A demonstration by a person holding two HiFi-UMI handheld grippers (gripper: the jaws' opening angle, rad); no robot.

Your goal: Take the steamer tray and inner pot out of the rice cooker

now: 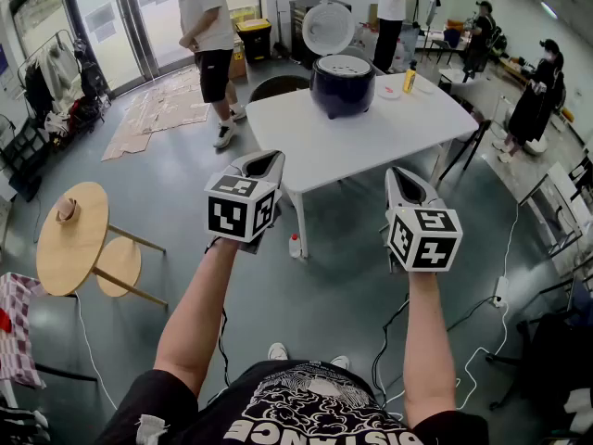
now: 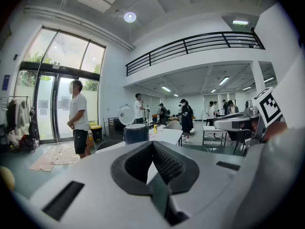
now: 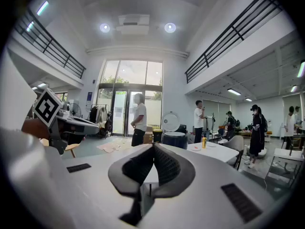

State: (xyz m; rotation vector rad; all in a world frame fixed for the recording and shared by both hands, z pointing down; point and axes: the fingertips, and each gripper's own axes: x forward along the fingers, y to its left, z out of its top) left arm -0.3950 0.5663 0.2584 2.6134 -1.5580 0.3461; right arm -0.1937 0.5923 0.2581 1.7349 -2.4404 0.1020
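Left claw: jaws together, nothing held.
Right claw: jaws together, nothing held.
Rice cooker: on the white surface, well beyond both claws; lid seemingly raised.

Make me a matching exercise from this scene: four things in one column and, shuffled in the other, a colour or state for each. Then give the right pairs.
Things:
1. rice cooker
2. bottle
3. big round table
4. left gripper

Colours or states:
A. pale wood
B. shut, holding nothing
C. dark blue, lid up
D. yellow

Pairs: 1-C, 2-D, 3-A, 4-B
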